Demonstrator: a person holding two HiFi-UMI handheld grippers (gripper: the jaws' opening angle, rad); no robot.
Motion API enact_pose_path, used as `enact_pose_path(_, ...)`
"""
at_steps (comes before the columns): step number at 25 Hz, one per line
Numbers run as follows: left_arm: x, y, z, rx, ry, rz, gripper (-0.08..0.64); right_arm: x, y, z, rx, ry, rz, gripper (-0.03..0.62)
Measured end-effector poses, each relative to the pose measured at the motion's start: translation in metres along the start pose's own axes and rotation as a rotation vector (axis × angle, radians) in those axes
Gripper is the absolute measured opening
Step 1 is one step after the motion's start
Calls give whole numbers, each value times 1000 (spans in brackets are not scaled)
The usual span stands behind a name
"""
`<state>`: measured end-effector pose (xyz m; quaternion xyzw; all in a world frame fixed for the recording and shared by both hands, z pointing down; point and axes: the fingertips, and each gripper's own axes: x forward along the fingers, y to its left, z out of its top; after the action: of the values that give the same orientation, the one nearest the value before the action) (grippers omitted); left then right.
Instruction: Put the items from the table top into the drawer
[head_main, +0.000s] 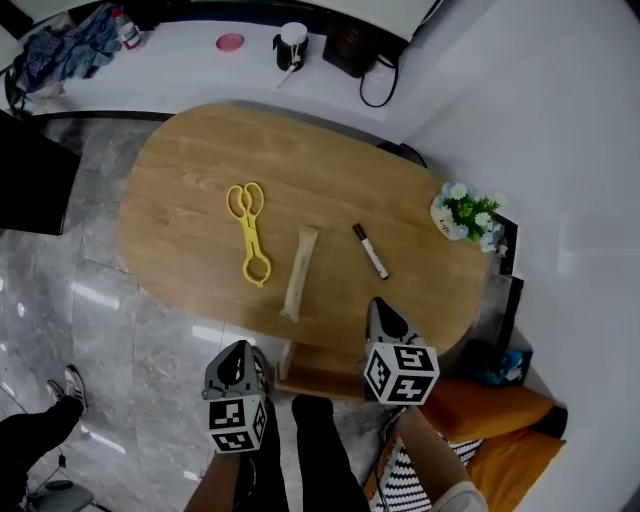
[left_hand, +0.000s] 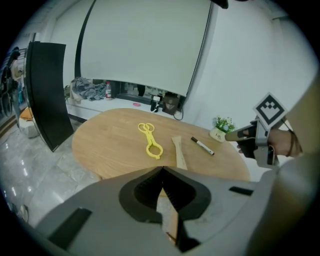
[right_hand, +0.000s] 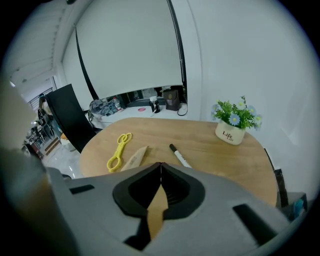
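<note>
On the oval wooden table (head_main: 200, 160) lie yellow plastic tongs (head_main: 248, 231), a flat wooden spatula (head_main: 300, 270) and a black-and-white marker (head_main: 370, 251). The same tongs (left_hand: 150, 139), spatula (left_hand: 179, 151) and marker (left_hand: 202, 146) show in the left gripper view. My left gripper (head_main: 236, 352) hangs off the table's near edge, jaws shut and empty (left_hand: 161, 168). To its right, my right gripper (head_main: 379, 304) reaches the table's near rim, short of the marker (right_hand: 179, 155), jaws shut with nothing between them (right_hand: 160, 164). A wooden box-like part (head_main: 320, 378), perhaps the drawer, sits under the near edge.
A small white pot of flowers (head_main: 466, 214) stands at the table's right end by the wall. A black chair (head_main: 35, 172) is at the left and an orange cushion (head_main: 500, 415) at the lower right. A white counter (head_main: 200, 45) with clutter runs behind.
</note>
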<state>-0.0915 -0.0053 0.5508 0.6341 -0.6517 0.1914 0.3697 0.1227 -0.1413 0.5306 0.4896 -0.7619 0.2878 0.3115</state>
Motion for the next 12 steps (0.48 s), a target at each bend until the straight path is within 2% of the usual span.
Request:
enact_pose_path(2,7,5,-3,-20,4,16,8,13,-5,4,-31,6,3,29)
enact_pose_path(12,43,15,-7,-70,2,62,8,75,-40,8,-200,83,-29,57)
